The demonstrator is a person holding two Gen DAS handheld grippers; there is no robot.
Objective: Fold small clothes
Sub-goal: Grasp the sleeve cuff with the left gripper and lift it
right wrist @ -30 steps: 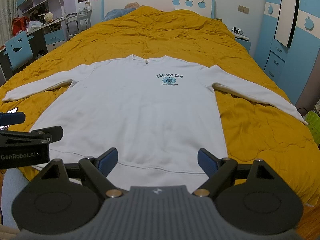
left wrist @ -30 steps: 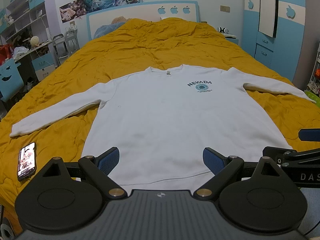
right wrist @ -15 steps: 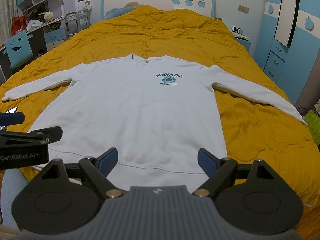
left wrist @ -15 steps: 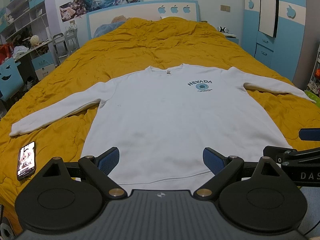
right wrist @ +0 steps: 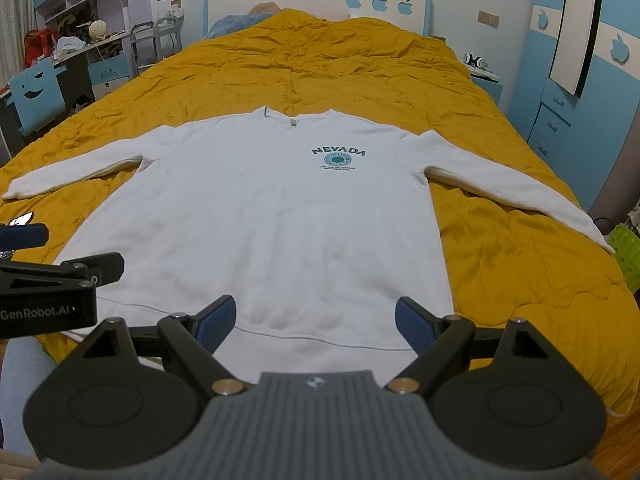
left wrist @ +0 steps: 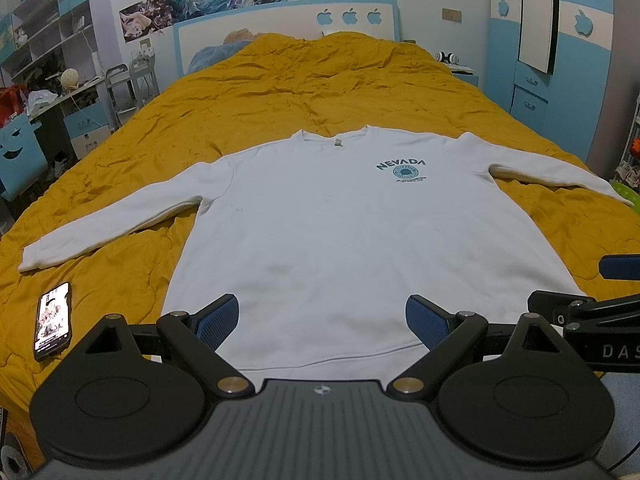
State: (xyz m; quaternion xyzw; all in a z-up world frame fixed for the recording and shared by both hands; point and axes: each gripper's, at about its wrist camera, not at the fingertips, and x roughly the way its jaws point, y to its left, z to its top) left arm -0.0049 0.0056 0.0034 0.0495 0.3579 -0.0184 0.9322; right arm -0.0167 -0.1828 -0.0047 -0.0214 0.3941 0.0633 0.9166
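Observation:
A white long-sleeved sweatshirt [left wrist: 320, 232] with a teal NEVADA print lies flat, front up, on the yellow bedspread [left wrist: 304, 92], sleeves spread to both sides and hem toward me. It also shows in the right wrist view [right wrist: 264, 216]. My left gripper [left wrist: 322, 320] is open and empty, held above the hem. My right gripper [right wrist: 316, 320] is open and empty, also above the hem. Each gripper shows at the edge of the other's view: the right one [left wrist: 592, 308] and the left one [right wrist: 52, 276].
A phone [left wrist: 53, 316] with its screen lit lies on the bedspread left of the hem. A desk, shelves and a blue chair [left wrist: 16, 152] stand left of the bed. Blue wardrobes [left wrist: 560, 64] stand on the right. The headboard [left wrist: 288, 28] is at the far end.

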